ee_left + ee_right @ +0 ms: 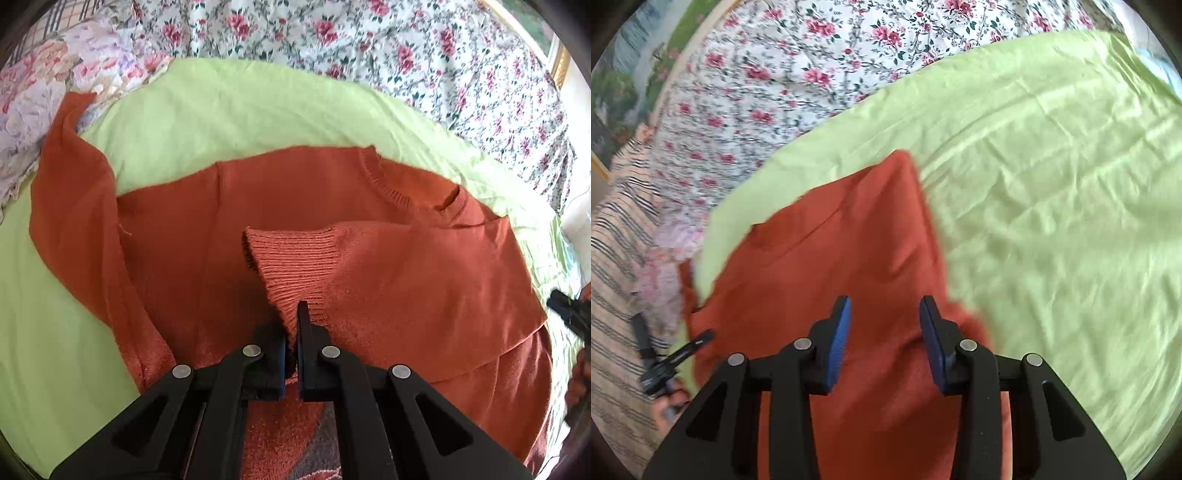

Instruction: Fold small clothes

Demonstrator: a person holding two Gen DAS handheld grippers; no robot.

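1. My left tongs (293, 332) are closed tight on the ribbed cuff (291, 258) of the orange sweater (207, 236). The cuff stands up just ahead of the tips, and the pinched fabric goes down between the two jaws.
2. My right tongs (884, 332) are partly apart and hold nothing. The orange knit lies under them and ahead of them, but the blue pads (839, 332) do not press on it.
3. The sweater lies spread on a green sheet (221, 110), which covers a flowered bedspread (406, 48). Its collar (406, 184) is beyond my left tongs, a little to the right.
4. I judge the folding is at an early stage. The sleeve on the right of my left tongs lies across the body already. The other sleeve (70, 177) is stretched out far to the left, not folded.
5. What is left, I think: to lay down this cuff, bring in the left sleeve, and then fold the body.
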